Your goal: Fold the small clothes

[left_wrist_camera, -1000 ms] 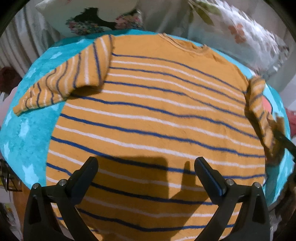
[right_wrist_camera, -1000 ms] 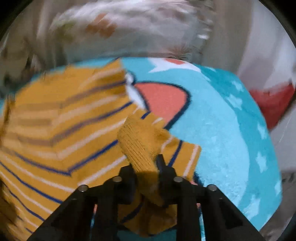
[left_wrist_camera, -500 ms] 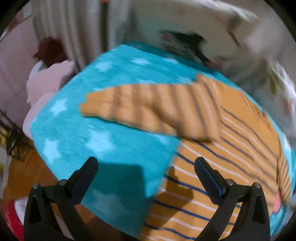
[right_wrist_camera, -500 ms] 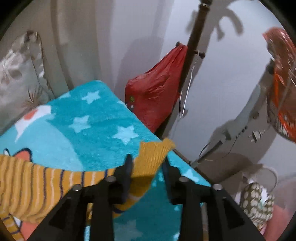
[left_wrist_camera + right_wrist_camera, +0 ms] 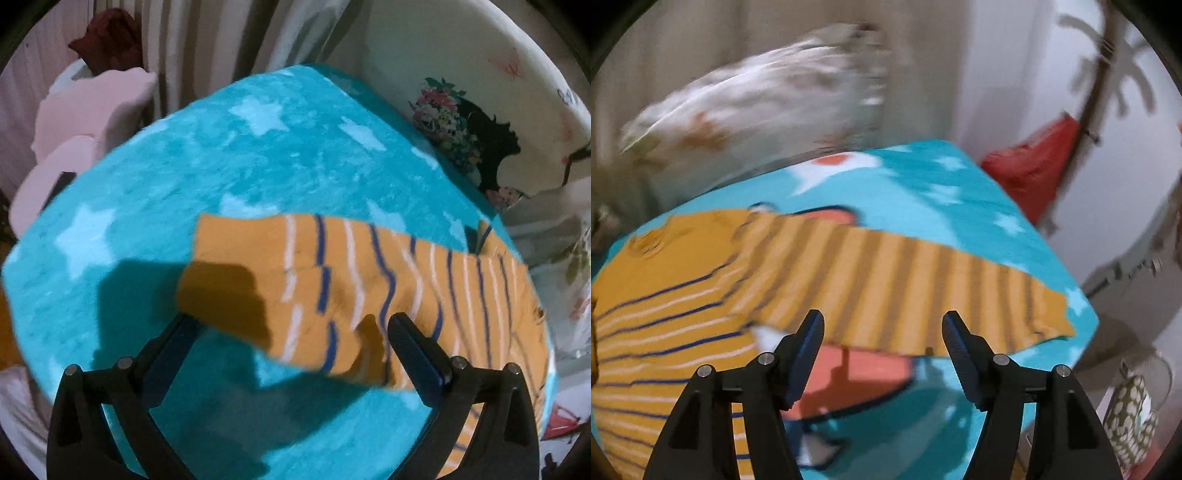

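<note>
Both tongs stand apart and hold nothing. My left gripper [image 5: 291, 332] hovers low over the left sleeve [image 5: 314, 284] of the striped orange sweater [image 5: 665, 314], which lies spread flat on the turquoise star blanket [image 5: 184, 177]. The cuff end sits just ahead of and between the left fingers, sleeve running off to their right.

My right gripper [image 5: 882, 332] hangs above the right sleeve [image 5: 905, 280], stretched out straight ahead of its fingers and crosswise to them, cuff off to the right near the blanket's corner.

Handling, as I judge it: light, soft knit, limp, will sag and drag on the fleecy blanket. Best pinch at the cuffs, where the fabric is doubled.

Left view alone shows the pink furniture [image 5: 85, 122] and flowered pillow [image 5: 461, 136]. Right view alone shows the sweater body, neckline, a red bag [image 5: 1030, 170], and is motion-blurred.
</note>
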The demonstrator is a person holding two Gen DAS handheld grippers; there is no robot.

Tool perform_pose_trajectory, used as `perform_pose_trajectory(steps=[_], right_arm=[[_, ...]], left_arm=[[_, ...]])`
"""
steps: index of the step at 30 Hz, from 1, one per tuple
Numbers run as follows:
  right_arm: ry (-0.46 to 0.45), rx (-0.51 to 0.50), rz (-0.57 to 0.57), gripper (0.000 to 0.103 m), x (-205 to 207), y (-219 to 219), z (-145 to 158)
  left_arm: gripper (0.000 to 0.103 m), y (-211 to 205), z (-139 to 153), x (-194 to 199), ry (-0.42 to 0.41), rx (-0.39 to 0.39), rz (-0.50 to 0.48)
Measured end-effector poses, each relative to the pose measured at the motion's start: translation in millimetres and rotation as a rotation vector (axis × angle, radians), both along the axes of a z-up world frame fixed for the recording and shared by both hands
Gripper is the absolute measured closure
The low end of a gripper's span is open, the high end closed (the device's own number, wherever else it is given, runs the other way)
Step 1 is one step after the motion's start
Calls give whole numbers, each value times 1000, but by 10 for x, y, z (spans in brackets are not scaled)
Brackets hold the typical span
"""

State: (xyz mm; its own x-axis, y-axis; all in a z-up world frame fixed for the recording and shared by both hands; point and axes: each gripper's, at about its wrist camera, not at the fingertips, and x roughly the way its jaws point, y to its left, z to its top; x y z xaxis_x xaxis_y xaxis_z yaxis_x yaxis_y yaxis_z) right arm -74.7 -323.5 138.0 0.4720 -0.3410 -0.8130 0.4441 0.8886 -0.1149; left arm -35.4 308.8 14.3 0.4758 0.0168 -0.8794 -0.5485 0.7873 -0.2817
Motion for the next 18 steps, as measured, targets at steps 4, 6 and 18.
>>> perform_pose_trajectory(steps=[4,6,18], right_arm=[[14,-15,83,32,142,511,20],[18,-14,109,32,181,715,30],[57,16,184,32,330,1379,-176]], left_arm=[[42,40,29,123,1,62,11],[83,107,54,189,28,98,-3],[92,1559,531,111,-2,211,170]])
